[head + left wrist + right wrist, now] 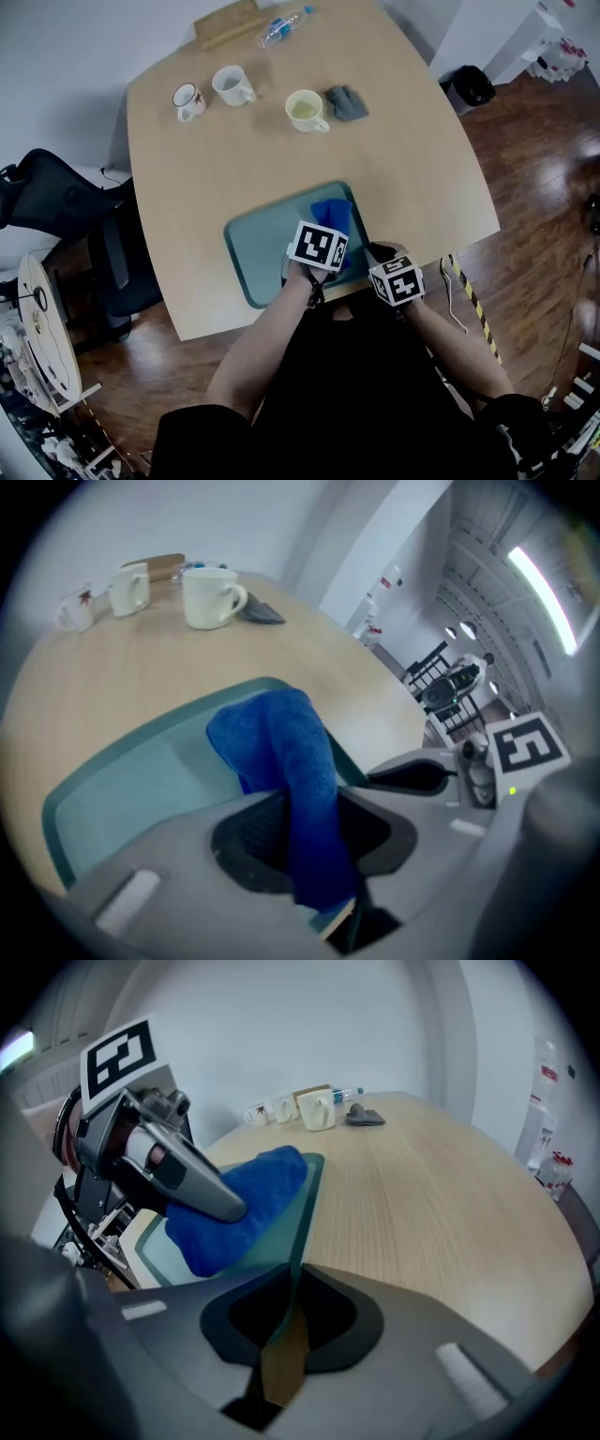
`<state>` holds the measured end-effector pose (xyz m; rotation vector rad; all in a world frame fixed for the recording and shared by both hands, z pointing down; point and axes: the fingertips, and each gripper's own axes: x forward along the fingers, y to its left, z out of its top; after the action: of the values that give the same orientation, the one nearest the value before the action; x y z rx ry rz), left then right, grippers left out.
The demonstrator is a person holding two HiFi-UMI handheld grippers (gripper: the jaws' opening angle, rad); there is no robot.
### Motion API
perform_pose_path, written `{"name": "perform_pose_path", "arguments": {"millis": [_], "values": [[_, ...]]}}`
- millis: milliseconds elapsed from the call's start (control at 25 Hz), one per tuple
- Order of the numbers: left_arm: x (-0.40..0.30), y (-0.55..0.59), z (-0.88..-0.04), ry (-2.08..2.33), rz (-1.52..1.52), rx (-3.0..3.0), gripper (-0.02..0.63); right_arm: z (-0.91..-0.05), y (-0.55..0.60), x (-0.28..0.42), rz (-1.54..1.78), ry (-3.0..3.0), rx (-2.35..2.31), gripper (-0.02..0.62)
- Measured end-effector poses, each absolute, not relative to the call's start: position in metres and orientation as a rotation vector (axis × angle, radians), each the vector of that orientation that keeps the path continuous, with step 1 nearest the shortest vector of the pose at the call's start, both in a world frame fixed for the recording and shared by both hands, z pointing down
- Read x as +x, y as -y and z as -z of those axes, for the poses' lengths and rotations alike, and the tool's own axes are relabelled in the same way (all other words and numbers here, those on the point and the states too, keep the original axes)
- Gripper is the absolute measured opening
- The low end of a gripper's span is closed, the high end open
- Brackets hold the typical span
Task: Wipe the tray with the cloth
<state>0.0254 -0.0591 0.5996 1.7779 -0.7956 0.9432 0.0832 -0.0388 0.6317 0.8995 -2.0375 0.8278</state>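
Note:
A teal tray (258, 253) lies near the front edge of the light wooden table (412, 159). On its right half is a blue cloth (330, 214), bunched up. My left gripper (326, 239) is shut on the blue cloth (281, 738), which hangs pinched between the jaws over the tray (141, 771). My right gripper (380, 255) is beside it at the tray's near right corner. In the right gripper view my right gripper (289, 1321) is shut on the thin tray rim (305, 1213), with the cloth (253, 1194) and left gripper (225, 1206) just to the left.
Three mugs (190, 100), (232, 84), (305, 110) and a grey rag (346, 101) stand at the far side of the table. Behind them are a water bottle (283, 25) and a wooden board (225, 21). An office chair (66, 202) is at the left.

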Motion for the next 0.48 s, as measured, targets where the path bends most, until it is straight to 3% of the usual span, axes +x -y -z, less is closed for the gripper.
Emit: {"name": "perform_pose_path", "arguments": {"millis": [240, 480], "values": [[0.068, 0.059, -0.601, 0.703, -1.041, 1.877, 0.124, -0.632, 0.036, 0.085, -0.821, 2.061, 0.865, 0.040], [0.022, 0.047, -0.595, 0.830, -0.918, 1.798, 0.124, -0.635, 0.035, 0.091, -0.823, 2.066, 0.845, 0.040]]}}
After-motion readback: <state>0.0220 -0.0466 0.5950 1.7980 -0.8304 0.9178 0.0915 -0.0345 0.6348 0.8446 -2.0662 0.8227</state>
